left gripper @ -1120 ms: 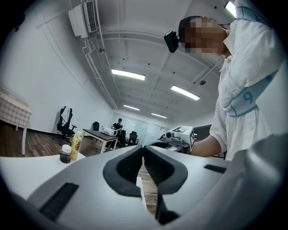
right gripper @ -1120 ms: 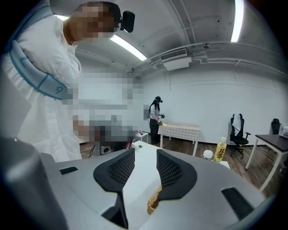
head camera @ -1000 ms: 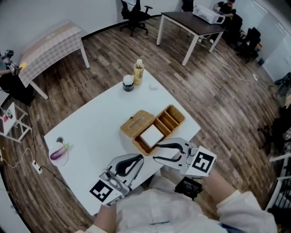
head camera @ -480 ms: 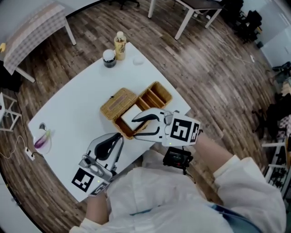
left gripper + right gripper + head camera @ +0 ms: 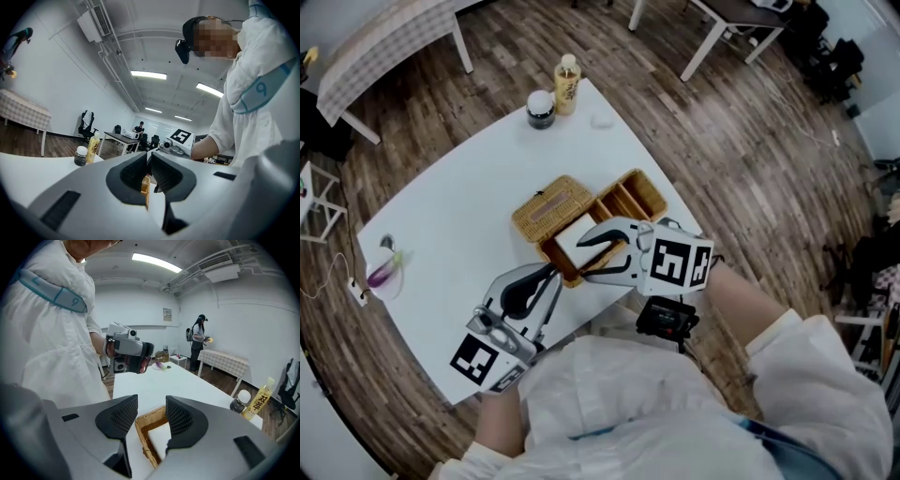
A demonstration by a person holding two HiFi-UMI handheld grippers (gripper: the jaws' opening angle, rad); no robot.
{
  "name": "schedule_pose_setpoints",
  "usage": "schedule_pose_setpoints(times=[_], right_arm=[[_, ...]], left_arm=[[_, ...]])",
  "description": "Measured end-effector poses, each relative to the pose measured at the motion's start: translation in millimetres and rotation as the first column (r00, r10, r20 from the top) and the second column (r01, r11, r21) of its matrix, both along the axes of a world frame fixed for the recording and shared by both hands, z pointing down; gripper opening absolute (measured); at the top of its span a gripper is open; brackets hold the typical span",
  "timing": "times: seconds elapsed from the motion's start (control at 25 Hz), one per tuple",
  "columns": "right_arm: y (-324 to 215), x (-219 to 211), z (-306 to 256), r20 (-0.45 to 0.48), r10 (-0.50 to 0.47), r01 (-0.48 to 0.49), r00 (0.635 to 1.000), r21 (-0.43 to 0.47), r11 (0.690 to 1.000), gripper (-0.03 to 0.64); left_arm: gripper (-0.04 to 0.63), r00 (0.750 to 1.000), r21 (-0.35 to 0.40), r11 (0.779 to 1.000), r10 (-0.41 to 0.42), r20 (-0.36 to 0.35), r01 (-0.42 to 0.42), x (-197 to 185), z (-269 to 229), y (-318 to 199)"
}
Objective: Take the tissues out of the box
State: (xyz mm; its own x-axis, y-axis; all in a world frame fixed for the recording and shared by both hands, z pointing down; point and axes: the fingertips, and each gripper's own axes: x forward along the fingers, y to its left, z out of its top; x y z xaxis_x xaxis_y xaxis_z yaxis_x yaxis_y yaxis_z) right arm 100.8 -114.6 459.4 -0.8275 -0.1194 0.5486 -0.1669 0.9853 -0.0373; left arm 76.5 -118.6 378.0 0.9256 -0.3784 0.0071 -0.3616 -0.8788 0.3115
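An open wicker box (image 5: 623, 199) sits on the white table (image 5: 469, 216), its lid (image 5: 548, 208) flipped to the left. A white stack of tissues (image 5: 570, 244) lies in the near compartment. My right gripper (image 5: 584, 256) hovers over that compartment's near end. Its jaws are opening, with nothing between them. In the right gripper view the box rim (image 5: 142, 434) and tissues (image 5: 159, 439) lie below my right gripper (image 5: 152, 411). My left gripper (image 5: 549, 275) is shut and empty, just in front of the box's near corner.
A yellow bottle (image 5: 566, 84) and a dark jar (image 5: 541, 109) stand at the table's far corner. A plate with a purple thing (image 5: 382, 275) sits at the left edge. Desks and office chairs stand on the wooden floor beyond.
My right gripper has moved from the table's front edge to above the tissue compartment, and its jaws have spread. My left gripper has come closer to the box.
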Motion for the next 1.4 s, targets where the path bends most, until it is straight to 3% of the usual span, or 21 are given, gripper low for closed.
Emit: schedule_pose_setpoints(times=[0.28,0.68,1.4], right_arm=[[2,3,19,-0.091,-0.09,0.09,0.992,-0.002,0.996,0.189],[1,10,52,-0.226,-0.204,0.211,0.952,0.008,0.977,0.189],[-5,23,98,-0.43,-0.25,0.301,0.868,0.053,0.952,0.195]], left_arm=[[0.018,1.0,-0.005,1.0,-0.026,-0.006,0.026,3,1,-2],[0.023,0.997,-0.013,0.997,-0.072,-0.005,0.072,2,4,-2],[0.026,0.995,-0.016,0.995,-0.101,-0.004,0.101,3,8,-3]])
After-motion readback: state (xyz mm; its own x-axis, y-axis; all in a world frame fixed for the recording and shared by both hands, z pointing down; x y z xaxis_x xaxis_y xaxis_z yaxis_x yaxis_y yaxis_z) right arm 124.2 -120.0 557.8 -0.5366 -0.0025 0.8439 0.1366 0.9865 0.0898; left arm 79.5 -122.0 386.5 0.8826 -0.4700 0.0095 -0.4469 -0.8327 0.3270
